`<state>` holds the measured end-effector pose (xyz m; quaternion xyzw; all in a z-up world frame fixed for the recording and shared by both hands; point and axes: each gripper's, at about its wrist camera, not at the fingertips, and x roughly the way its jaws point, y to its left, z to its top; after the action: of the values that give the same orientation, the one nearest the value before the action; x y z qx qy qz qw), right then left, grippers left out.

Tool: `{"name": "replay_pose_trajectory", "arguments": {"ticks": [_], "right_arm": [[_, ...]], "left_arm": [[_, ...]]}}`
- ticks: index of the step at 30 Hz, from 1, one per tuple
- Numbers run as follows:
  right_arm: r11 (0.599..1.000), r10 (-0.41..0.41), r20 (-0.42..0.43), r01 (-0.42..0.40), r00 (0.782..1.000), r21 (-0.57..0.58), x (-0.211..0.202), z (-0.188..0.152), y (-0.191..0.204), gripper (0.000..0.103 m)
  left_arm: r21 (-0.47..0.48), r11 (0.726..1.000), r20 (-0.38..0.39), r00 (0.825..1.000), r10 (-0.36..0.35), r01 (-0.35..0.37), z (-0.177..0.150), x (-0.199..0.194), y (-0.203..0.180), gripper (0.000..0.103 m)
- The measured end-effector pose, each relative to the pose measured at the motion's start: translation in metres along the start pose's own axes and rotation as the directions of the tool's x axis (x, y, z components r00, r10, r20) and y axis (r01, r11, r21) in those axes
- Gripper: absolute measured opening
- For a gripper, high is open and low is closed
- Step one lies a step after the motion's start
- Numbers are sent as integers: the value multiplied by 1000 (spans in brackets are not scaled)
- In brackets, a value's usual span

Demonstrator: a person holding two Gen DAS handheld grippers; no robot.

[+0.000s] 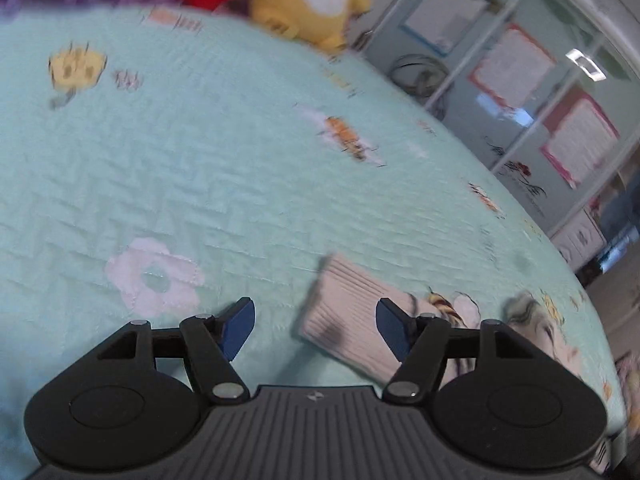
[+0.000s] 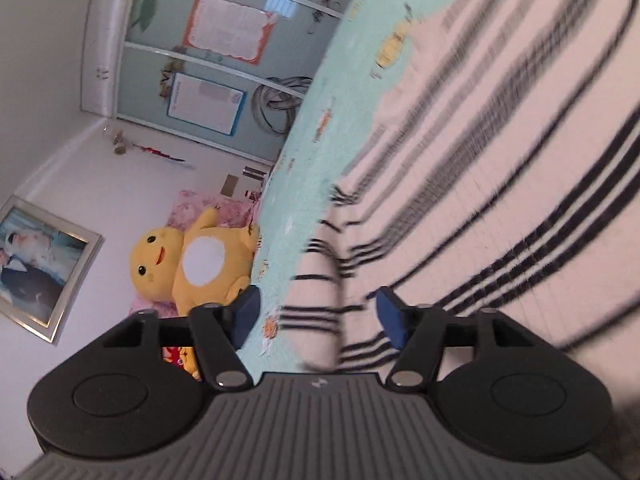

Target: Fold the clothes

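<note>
One striped garment, one yellow plush toy, one framed picture and one bed are seen.

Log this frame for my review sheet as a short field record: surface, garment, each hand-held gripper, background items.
surface: mint quilted bedspread with cartoon prints
garment: pale striped sweater spread on the bed; a ribbed cuff lies ahead of the left gripper
left hand-held gripper: open, nothing pinched
right hand-held gripper: open over a striped sleeve, pads not pressing it
background: yellow plush toy; framed photo on the wall
image quality: motion blur in both views
</note>
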<state>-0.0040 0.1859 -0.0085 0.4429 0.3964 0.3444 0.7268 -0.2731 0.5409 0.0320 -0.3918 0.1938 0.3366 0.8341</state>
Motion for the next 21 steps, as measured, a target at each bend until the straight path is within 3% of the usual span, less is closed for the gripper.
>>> {"name": "replay_pose_trajectory", "arguments": {"ticks": [1, 2, 3, 4, 5, 8, 10, 12, 14, 15, 16, 17, 21], "right_arm": [[999, -1, 10, 1, 1000, -43, 6, -5, -12, 35], [995, 23, 39, -19, 999, -98, 4, -10, -21, 15], [990, 66, 48, -60, 997, -126, 2, -11, -26, 19], [985, 134, 29, -130, 991, -115, 0, -6, -25, 44], [978, 184, 16, -181, 983, -103, -1, -2, -26, 59], [971, 217, -3, -216, 976, -99, 2, 4, -28, 57], [971, 207, -19, -208, 978, -121, 3, 6, -24, 57], [970, 201, -28, -203, 979, -134, 5, 7, -19, 57], [970, 205, -37, -208, 978, -130, 7, 9, -18, 57], [969, 210, -39, -214, 977, -122, 7, 10, -18, 57], [969, 216, -41, -220, 975, -113, 8, 10, -19, 57], [969, 222, -41, -225, 974, -105, 11, 10, -20, 57], [967, 232, -44, -235, 972, -98, 17, 10, -20, 57]], "left_arm": [[-1, 1000, -11, 1000, -25, 25, 3, 6, 1, 73], [15, 999, -17, 999, -42, 42, 6, 10, 0, 77], [32, 998, -33, 998, -59, 60, 9, 14, -2, 80], [44, 996, -55, 995, -78, 80, 11, 19, -3, 85], [60, 993, -73, 993, -93, 98, 13, 22, -6, 91], [92, 986, -130, 984, -125, 138, 16, 29, -11, 100], [104, 979, -167, 973, -158, 177, 19, 35, -13, 99], [115, 966, -209, 956, -205, 232, 23, 41, -13, 89], [112, 961, -241, 945, -222, 254, 24, 49, -13, 34], [98, 961, -258, 939, -225, 258, 22, 54, -13, 22], [91, 960, -271, 934, -231, 264, 19, 58, -13, 14], [106, 958, -267, 936, -230, 266, 16, 60, -17, 14], [226, 953, -191, 969, -159, 201, 11, 52, -41, 6]]}}
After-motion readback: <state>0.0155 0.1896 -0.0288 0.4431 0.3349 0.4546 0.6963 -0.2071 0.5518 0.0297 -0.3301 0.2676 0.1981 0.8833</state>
